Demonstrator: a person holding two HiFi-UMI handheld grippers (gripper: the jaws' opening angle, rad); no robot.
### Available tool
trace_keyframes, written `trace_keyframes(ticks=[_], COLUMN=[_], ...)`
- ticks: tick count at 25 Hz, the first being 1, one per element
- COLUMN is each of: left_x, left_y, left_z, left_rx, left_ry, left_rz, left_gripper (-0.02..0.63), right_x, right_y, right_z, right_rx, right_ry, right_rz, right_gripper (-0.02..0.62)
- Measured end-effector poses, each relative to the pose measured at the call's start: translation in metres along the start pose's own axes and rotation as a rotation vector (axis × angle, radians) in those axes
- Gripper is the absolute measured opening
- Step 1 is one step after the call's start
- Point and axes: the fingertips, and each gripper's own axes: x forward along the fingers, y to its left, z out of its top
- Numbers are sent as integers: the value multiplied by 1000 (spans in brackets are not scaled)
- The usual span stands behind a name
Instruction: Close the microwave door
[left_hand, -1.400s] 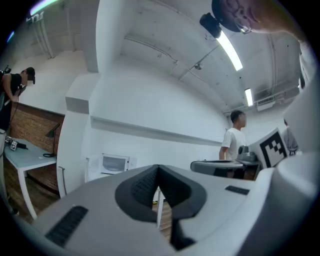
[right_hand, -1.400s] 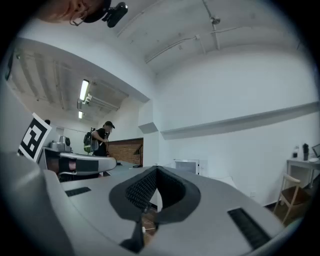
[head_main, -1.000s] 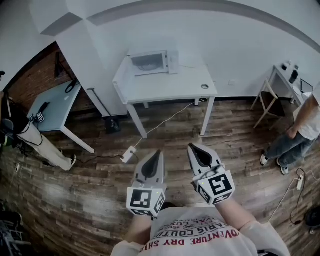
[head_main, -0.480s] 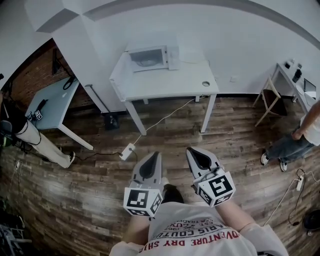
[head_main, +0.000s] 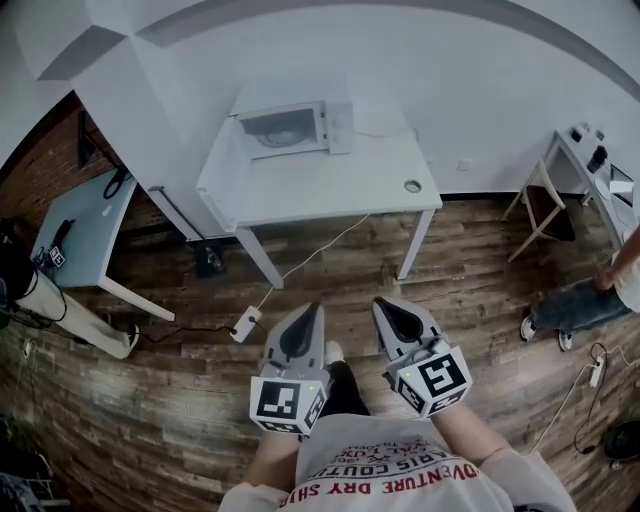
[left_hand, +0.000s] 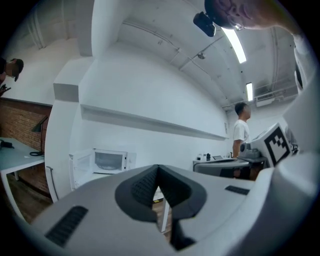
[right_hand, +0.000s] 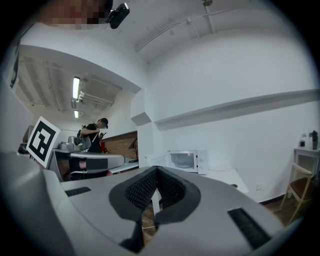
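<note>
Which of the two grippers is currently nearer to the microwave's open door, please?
Left, slightly. The left gripper is back across the floor, a little right of the microwave door; the right gripper is further right again.

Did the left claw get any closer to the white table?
Yes. The left claw has moved forward, toward the white table: the strip of floor between them is narrower than before.

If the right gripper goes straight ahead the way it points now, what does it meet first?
The way looks free over the floor; then probably the white table, in front of the open microwave. Depth is unclear.
</note>
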Motion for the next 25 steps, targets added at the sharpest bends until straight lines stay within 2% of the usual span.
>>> trace_keyframes(ticks=[4, 9, 11, 17, 25], left_x=[67, 159, 192, 261, 311], left_y=[56, 129, 156, 215, 259], left_z=[10, 16, 21, 21, 2], left_rx=[-6, -144, -171, -146, -158], left_ry=[9, 23, 20, 39, 75], left_rz=[12, -6, -6, 11, 60], left_gripper=[-5, -6, -6, -6, -6], right_x=[72, 169, 206, 295, 359], right_y=[-42, -84, -101, -140, -181], right_z=[9, 20, 27, 38, 35], right_rx=[26, 52, 47, 42, 0], right_ry=[16, 50, 52, 53, 70], right_rz=[-28, -14, -19, -27, -45], right_gripper=[8, 8, 8, 8, 8])
